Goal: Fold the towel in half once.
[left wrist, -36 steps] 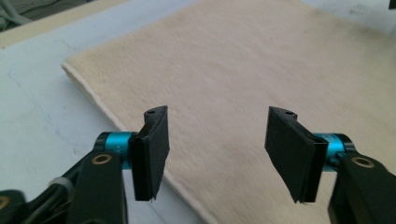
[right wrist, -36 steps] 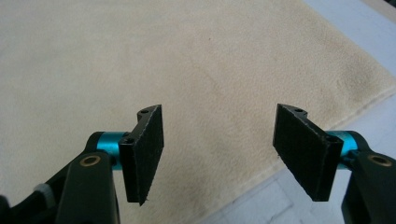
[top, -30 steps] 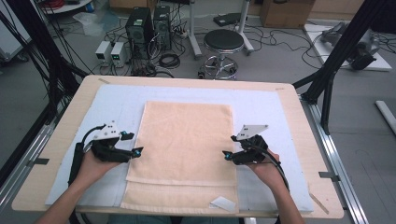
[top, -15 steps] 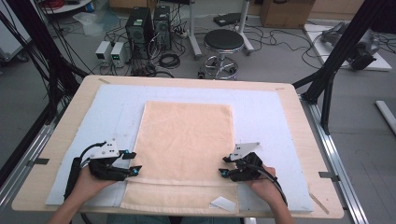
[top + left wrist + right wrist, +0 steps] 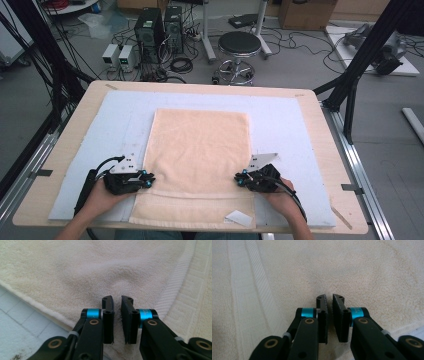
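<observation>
Both grippers had come back toward my side of the table and sunk lower since the earlier frames, ending at the near part of the towel (image 5: 200, 150) instead of at its middle. From the high view, the left gripper (image 5: 148, 180) sat at the towel's left edge and the right gripper (image 5: 239, 179) at its right edge, well apart, each pointing inward across the cloth. The peach towel lay flat and spread on the pale blue mat (image 5: 280, 120) that covered the wooden table (image 5: 70, 135), its woven border band running across near my end. I watched the jaws of both grippers closing over that last second. In the left gripper view, the left gripper (image 5: 117, 302) had its jaws drawn almost together, with a pinch of towel (image 5: 100, 270) pile rising into the narrow slot between the pads; the cloth dimpled just ahead of the tips. In the right gripper view, the right gripper (image 5: 329, 300) looked the same, jaws nearly shut with towel (image 5: 362, 272) fibres caught in the gap. I took both as clamped on the towel's edge. A small white tag (image 5: 239, 218) lay on the towel's near right corner, close to my right hand (image 5: 285, 197).
</observation>
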Tool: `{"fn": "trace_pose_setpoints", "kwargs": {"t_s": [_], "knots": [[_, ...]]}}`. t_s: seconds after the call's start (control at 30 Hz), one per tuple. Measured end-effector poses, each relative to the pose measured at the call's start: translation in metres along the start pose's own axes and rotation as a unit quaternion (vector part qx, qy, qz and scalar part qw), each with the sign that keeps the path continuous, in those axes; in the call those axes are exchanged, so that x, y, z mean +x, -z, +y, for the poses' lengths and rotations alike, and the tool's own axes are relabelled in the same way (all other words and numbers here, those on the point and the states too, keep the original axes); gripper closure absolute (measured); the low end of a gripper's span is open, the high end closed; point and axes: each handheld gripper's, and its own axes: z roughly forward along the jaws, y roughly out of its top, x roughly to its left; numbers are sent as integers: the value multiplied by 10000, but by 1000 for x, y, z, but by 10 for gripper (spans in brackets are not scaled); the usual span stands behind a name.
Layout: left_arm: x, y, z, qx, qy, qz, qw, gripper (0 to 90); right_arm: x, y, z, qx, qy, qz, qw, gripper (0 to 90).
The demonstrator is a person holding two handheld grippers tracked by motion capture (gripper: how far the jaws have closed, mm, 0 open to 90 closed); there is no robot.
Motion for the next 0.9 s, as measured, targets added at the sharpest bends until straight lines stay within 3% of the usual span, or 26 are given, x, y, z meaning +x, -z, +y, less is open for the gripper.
{"fn": "trace_pose_setpoints", "kwargs": {"t_s": [0.2,0.3,0.57,0.7,0.9], "knots": [[0,4,4,-87,100,1,9999,844,-2,3,4,-57,-29,46,10000,861],[2,12,9,-274,192,-35,9994,846,-3,11,10,-133,48,57,9999,862],[0,39,25,-600,161,74,9980,845,0,37,36,-351,332,38,9988,862],[-9,54,27,-641,52,56,9979,845,9,51,42,-415,390,61,9984,860],[-36,71,16,-612,-16,-139,9980,846,32,70,36,-485,451,266,9975,859]]}}
